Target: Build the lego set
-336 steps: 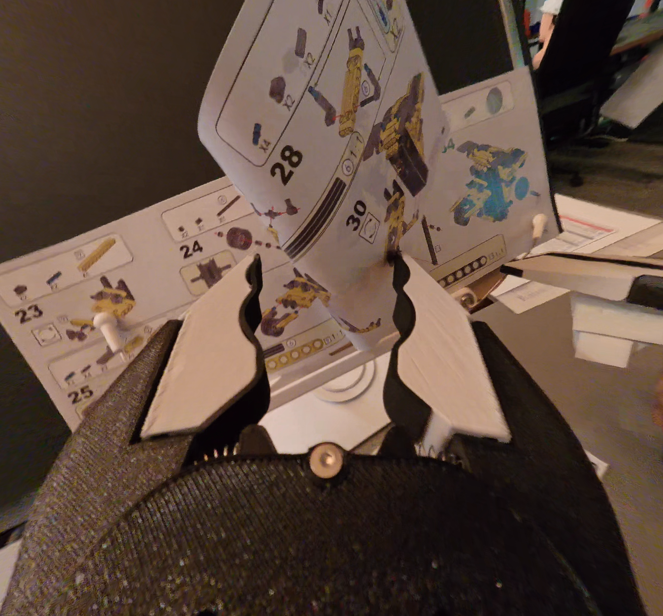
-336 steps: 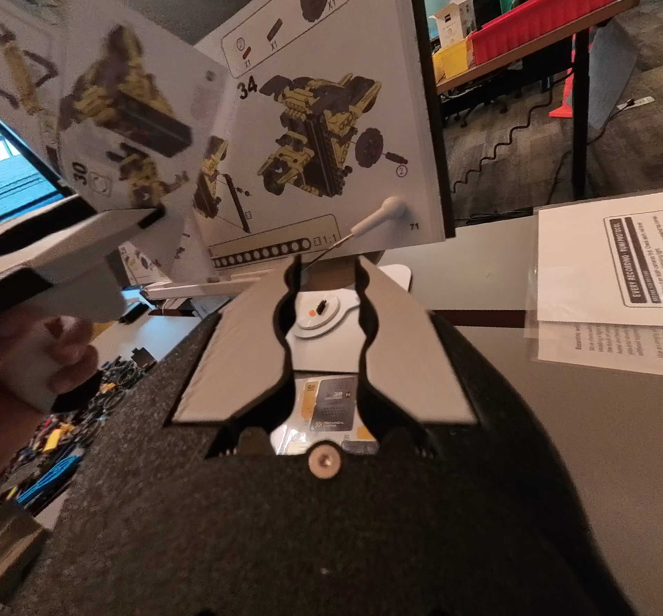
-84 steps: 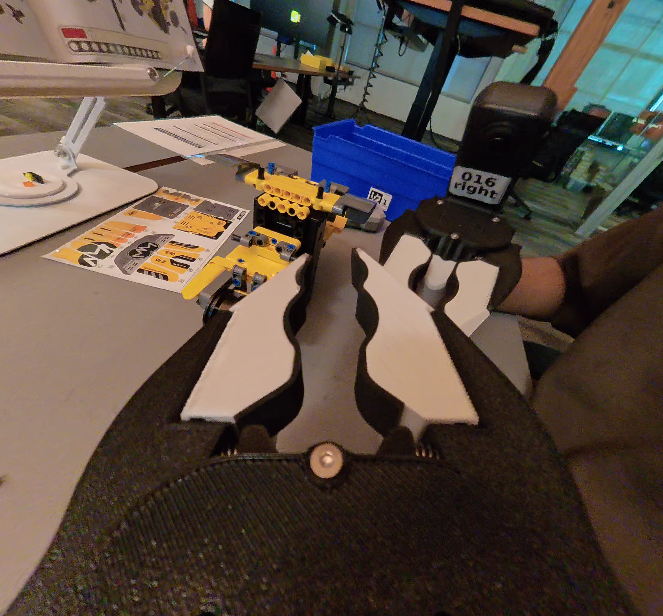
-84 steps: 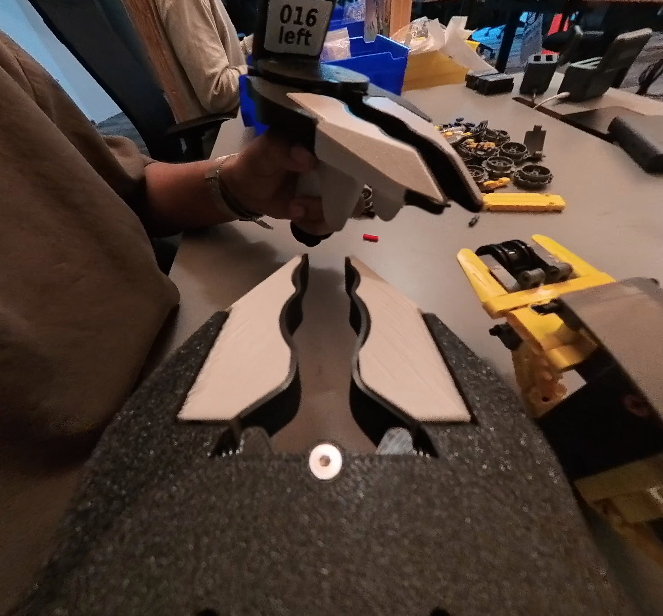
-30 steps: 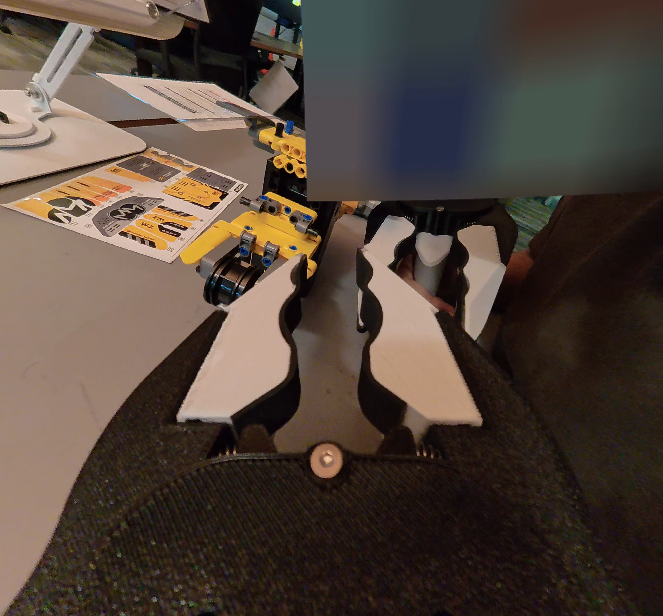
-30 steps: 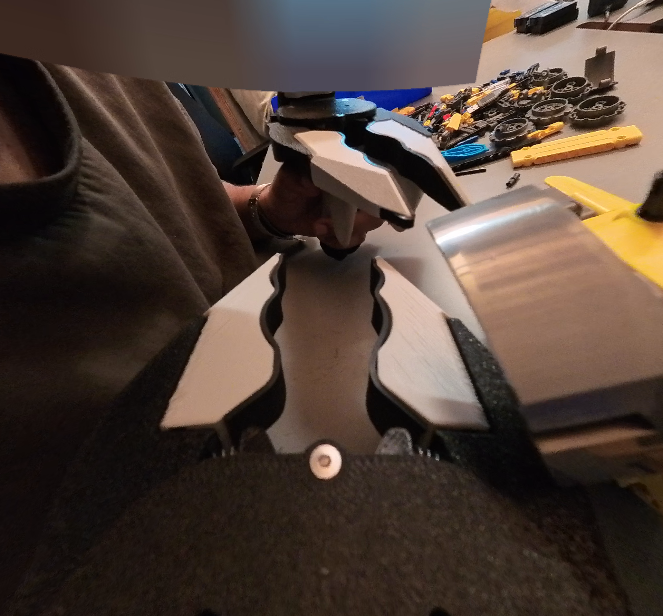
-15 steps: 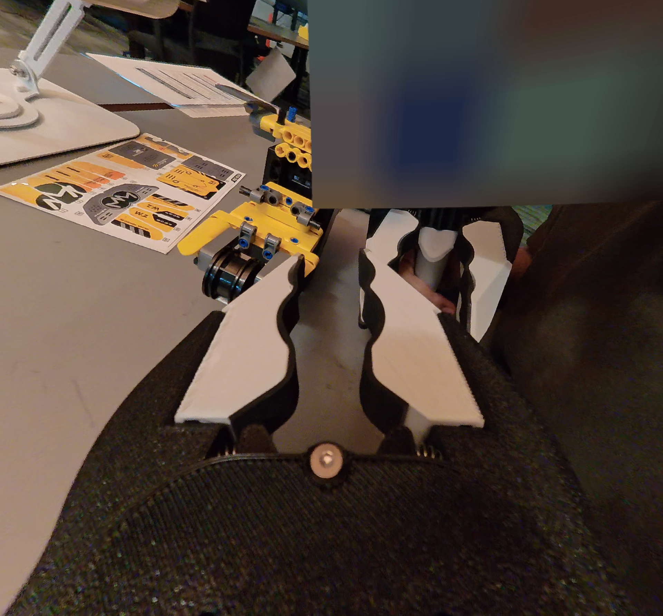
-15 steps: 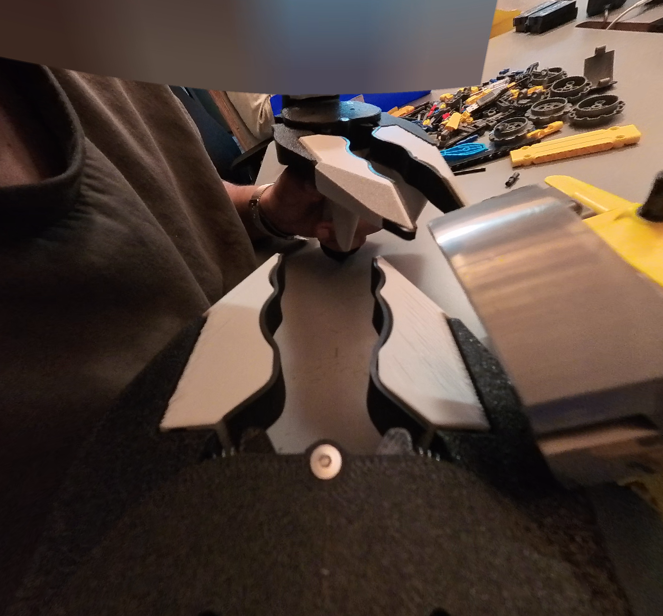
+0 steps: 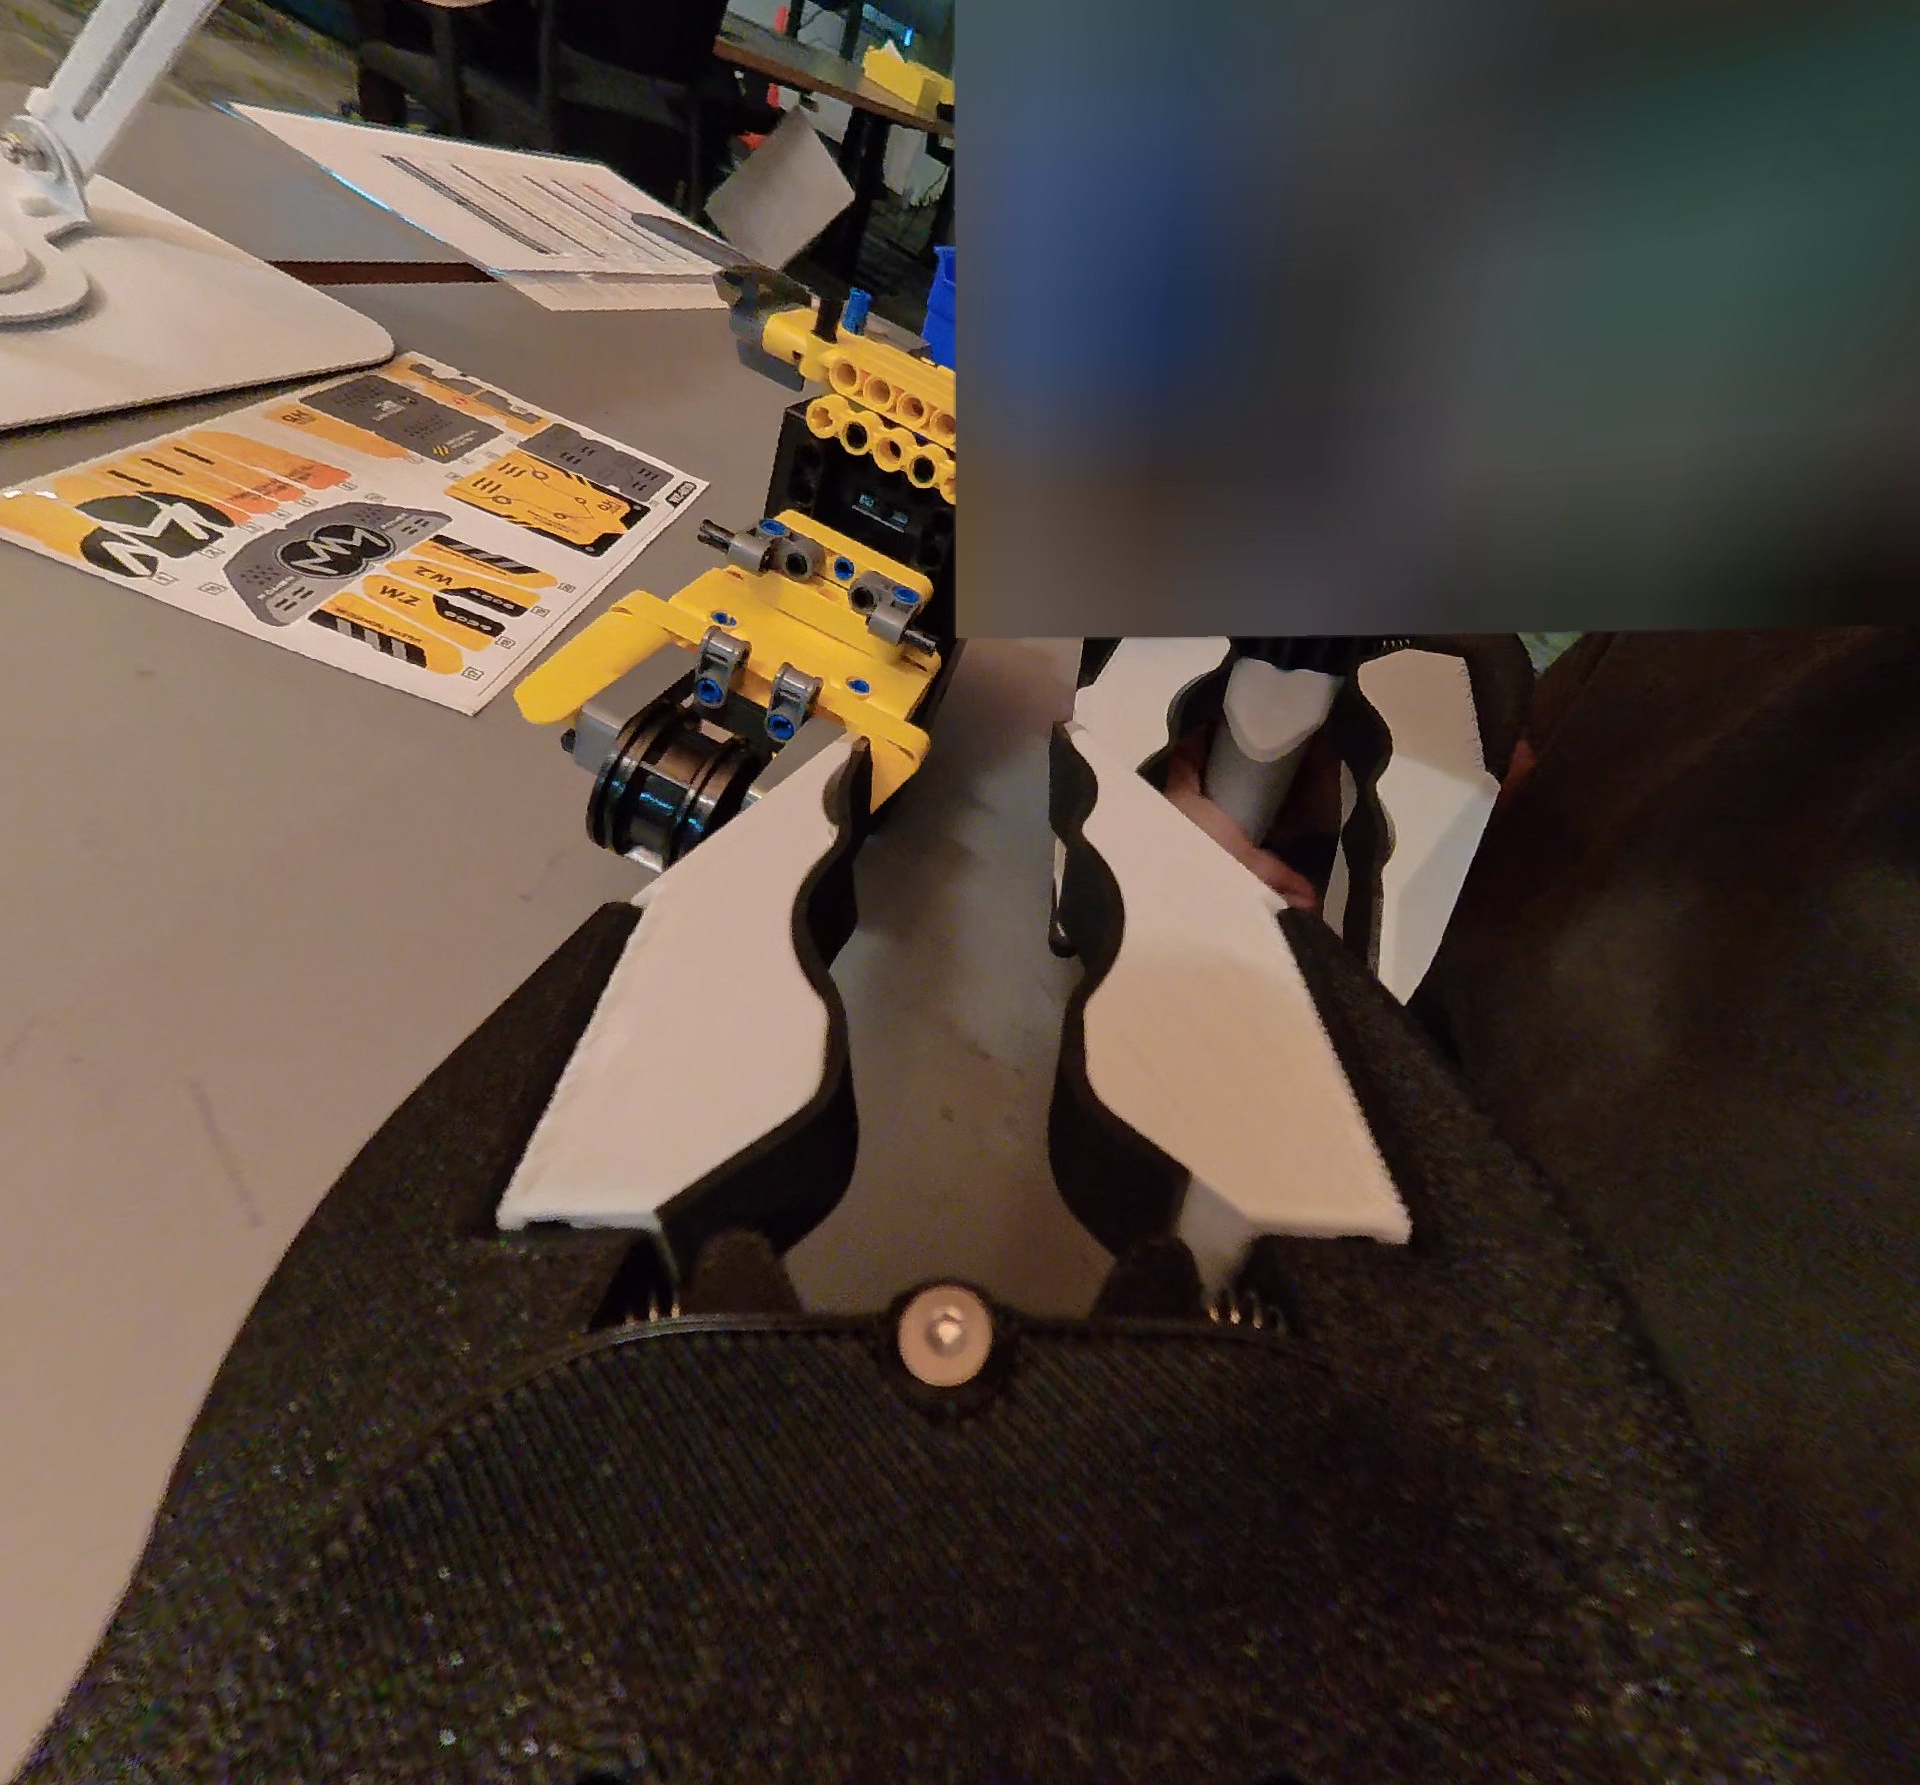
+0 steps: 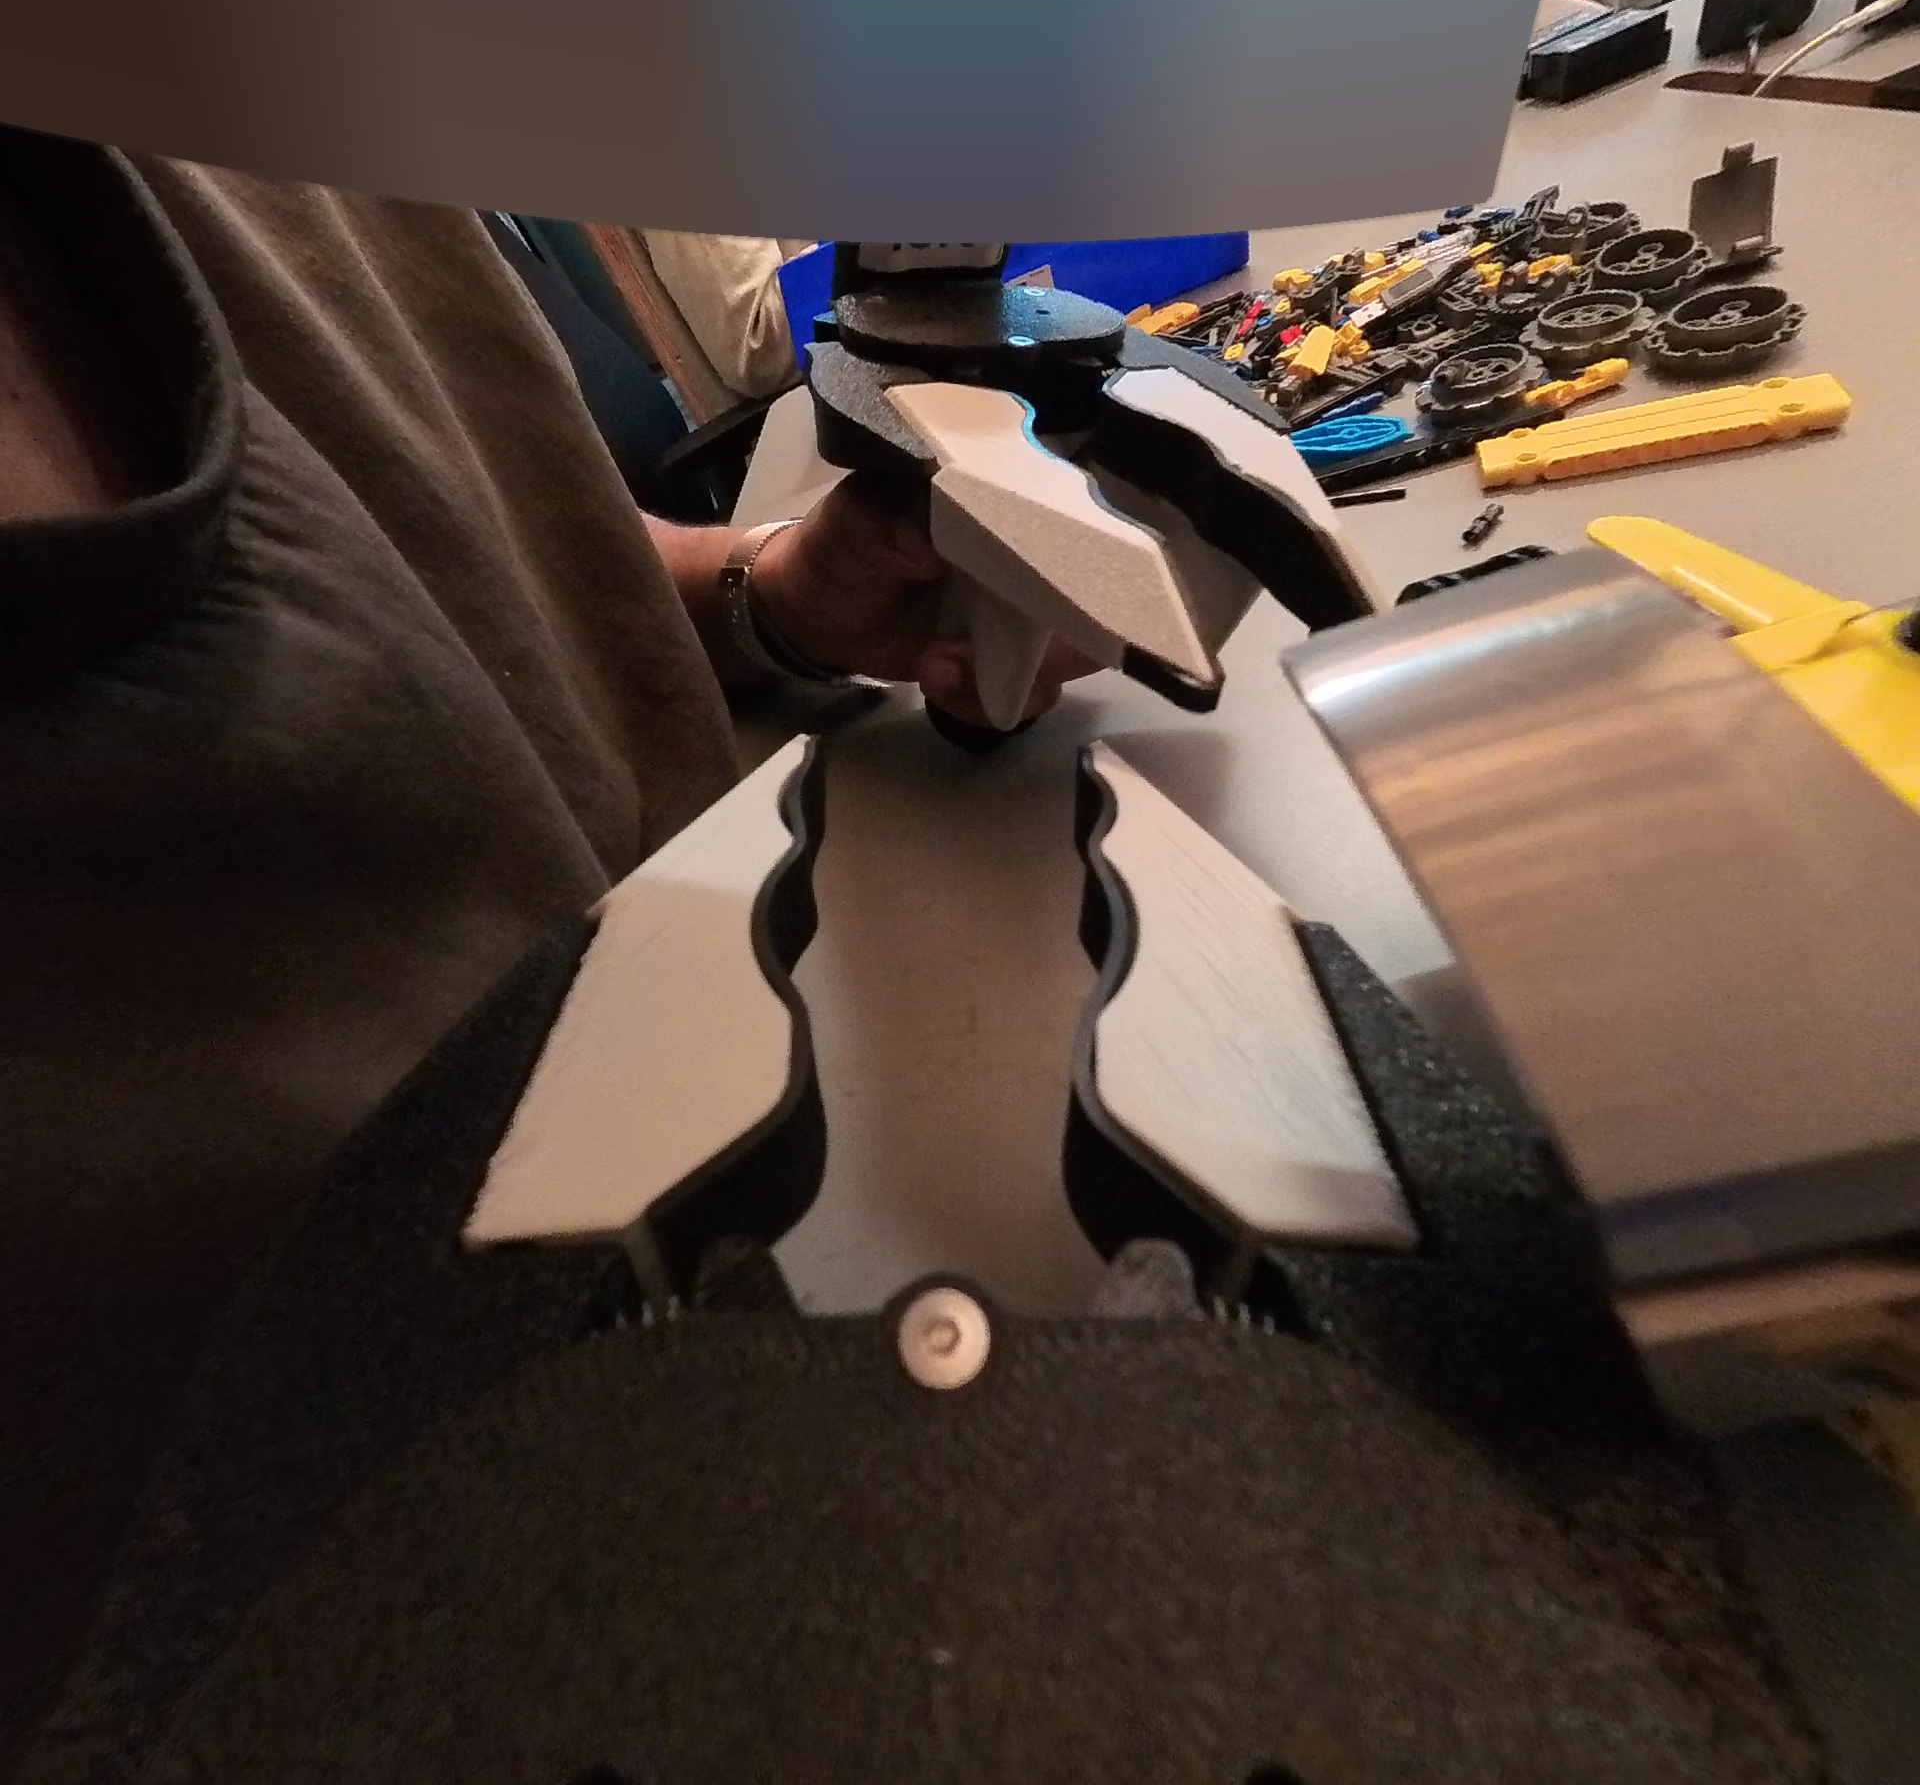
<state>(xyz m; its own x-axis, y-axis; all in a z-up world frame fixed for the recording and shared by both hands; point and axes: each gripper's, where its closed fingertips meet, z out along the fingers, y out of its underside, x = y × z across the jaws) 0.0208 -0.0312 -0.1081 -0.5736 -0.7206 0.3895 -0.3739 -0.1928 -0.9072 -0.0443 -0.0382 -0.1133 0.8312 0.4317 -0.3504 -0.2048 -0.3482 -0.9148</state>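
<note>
A yellow and black brick-built vehicle model (image 9: 748, 655) stands on the grey table (image 9: 260, 904). My left gripper (image 9: 956, 769) is open and empty, low over the table, with its left fingertip just beside the model's black wheel (image 9: 665, 790). My right gripper (image 10: 945, 769) is open and empty over bare table, and the model's grey curved panel (image 10: 1558, 904) is close on its right. The two grippers face each other. The right gripper (image 9: 1278, 748) shows beyond the left one. The left gripper (image 10: 1262, 644) shows held in a hand (image 10: 862, 592).
A sticker sheet (image 9: 343, 530) lies left of the model, near a white stand base (image 9: 156, 312) and printed sheets (image 9: 520, 208). A pile of loose bricks and wheels (image 10: 1455, 312) and a long yellow beam (image 10: 1662, 426) lie farther off. A person's brown shirt (image 10: 312, 696) is close by. About 20 centimeters separates my left fingertips from the long yellow beam (image 10: 1662, 426).
Eleven seconds ago both grippers were at the booklet on the stand; now both are low beside the model. In the last second the left gripper has edged nearer; the right has barely moved.
</note>
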